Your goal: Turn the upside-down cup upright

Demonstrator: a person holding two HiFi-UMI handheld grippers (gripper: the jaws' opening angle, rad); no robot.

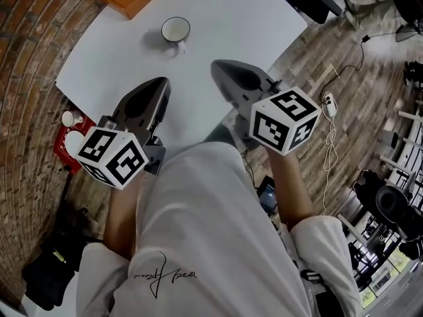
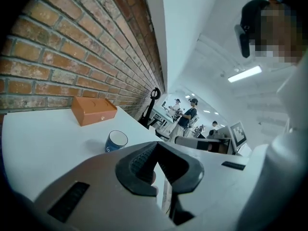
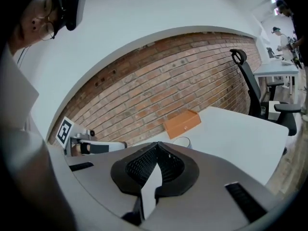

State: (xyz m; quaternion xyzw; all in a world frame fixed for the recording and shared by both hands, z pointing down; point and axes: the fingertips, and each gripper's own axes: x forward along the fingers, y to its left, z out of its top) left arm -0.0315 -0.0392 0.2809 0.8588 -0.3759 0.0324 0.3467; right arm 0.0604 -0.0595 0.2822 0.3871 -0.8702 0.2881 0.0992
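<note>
Holding left gripper (image 1: 160,84) and right gripper (image 1: 219,65), fingers (image 2: 139,163) clenched on nothing, short of upright cup (image 1: 176,29) on white surface (image 1: 231,18).

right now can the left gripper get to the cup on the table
Probably yes: only bare table lies between the left gripper and the cup, though its jaws are shut and must open first.

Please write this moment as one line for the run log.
cup: upright, on table | left hand-held gripper: shut, empty | right hand-held gripper: shut, empty
</note>
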